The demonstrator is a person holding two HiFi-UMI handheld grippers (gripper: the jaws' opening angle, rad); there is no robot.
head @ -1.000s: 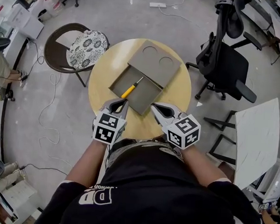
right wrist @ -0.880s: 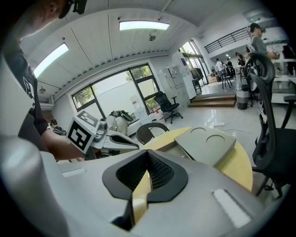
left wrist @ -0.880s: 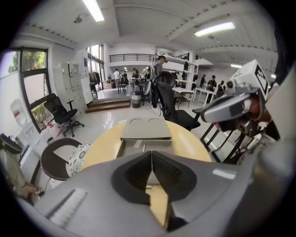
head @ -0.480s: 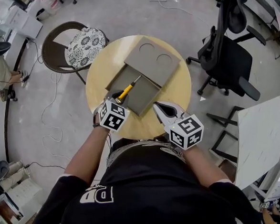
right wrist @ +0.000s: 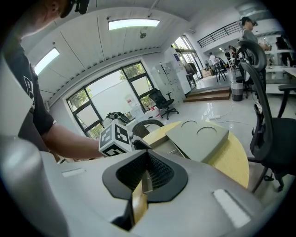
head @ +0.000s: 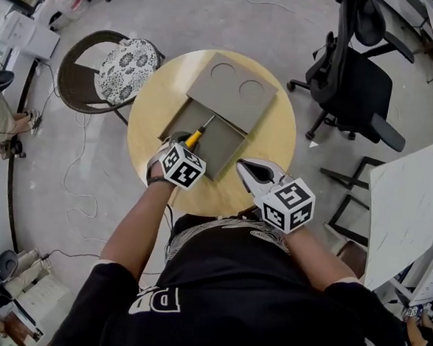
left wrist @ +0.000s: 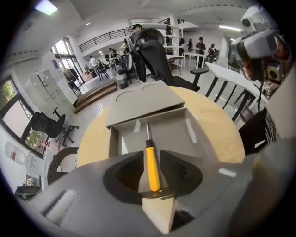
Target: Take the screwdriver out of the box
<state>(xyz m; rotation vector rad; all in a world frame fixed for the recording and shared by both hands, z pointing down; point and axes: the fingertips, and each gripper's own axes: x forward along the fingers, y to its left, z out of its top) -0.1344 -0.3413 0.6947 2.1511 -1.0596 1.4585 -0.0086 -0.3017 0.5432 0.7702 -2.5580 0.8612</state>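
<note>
A screwdriver (head: pixel 196 136) with a yellow handle lies in the open grey box (head: pixel 222 143) on the round wooden table (head: pixel 274 139), its shaft pointing towards the slid-back lid (head: pixel 233 92). My left gripper (head: pixel 180 141) points steeply down over the box's near left corner. In the left gripper view its jaws are opening, and the yellow handle (left wrist: pixel 152 167) lies between the left gripper's (left wrist: pixel 150 156) fingers with a small gap on each side. My right gripper (head: pixel 246 168) hovers shut over the table's near edge, right of the box, with nothing in it (right wrist: pixel 146 159).
A brown chair with a patterned cushion (head: pixel 124 62) stands left of the table. A black office chair (head: pixel 355 89) is at the right, and a white tabletop (head: pixel 406 204) further right. Cables run over the floor at the left.
My left gripper went forward and down from the table's near edge onto the box, and its jaws went from shut to open around the screwdriver handle. The right gripper barely shifted.
</note>
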